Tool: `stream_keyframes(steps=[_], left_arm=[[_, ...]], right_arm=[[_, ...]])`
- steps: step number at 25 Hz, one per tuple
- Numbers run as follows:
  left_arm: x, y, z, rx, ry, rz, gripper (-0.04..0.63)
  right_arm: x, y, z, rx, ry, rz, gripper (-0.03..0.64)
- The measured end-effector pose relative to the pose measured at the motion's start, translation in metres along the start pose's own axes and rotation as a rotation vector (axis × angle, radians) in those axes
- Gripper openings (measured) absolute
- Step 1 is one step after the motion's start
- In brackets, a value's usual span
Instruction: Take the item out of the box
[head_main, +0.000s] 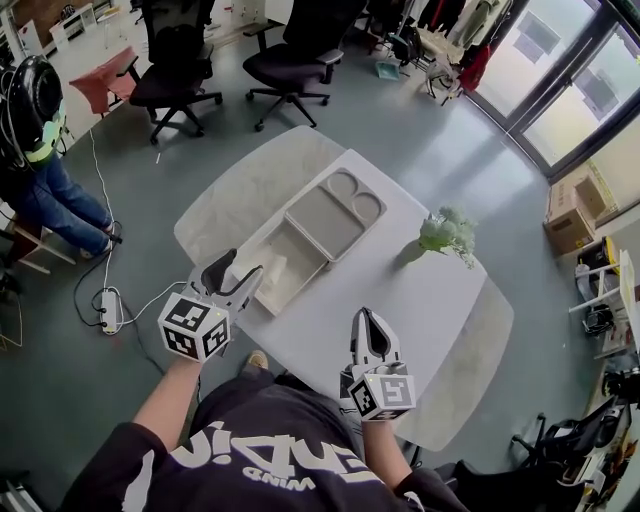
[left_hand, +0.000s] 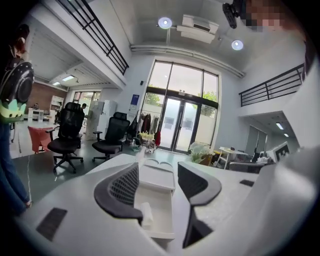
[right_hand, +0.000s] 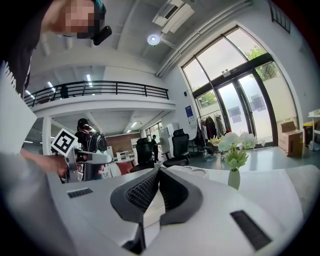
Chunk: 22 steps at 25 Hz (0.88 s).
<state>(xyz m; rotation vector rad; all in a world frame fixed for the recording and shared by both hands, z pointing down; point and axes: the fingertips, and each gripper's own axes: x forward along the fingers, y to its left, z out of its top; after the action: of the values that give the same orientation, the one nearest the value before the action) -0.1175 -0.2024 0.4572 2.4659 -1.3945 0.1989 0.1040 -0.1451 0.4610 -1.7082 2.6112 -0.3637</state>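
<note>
Left claw (head_main: 240, 266): jaws apart, empty, at the tabletop's (head_main: 330, 320) near-left edge, just beside the box (head_main: 303, 255).
Right claw (head_main: 370, 316): jaws together, nothing between, at the near edge.
Hard to make out: pale item (left_hand: 146, 212), kind unclear.
Box: open, lid (head_main: 325, 215) laid back; item inside by its left wall.

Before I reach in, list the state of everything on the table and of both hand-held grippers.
Box: open, lid laid flat behind it.
Item: lying inside the box, untouched.
Left hand-held gripper: open, empty, aimed at the box.
Right hand-held gripper: shut, empty.
Flower vase: upright.
</note>
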Motion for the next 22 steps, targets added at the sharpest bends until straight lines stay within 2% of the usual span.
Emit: stream_keyframes(steps=[14,22], left_arm=[[0.101,0.010,-0.101,0.025,0.403,-0.065,0.238],[0.137,0.022,-0.159,0.059,0.599,-0.053,0.237]], right_arm=[[-0.005,-0.023,-0.011,0.018,0.020,-0.035,0.025],[-0.005,-0.036,-0.019,0.033,0.032,-0.073,0.025]])
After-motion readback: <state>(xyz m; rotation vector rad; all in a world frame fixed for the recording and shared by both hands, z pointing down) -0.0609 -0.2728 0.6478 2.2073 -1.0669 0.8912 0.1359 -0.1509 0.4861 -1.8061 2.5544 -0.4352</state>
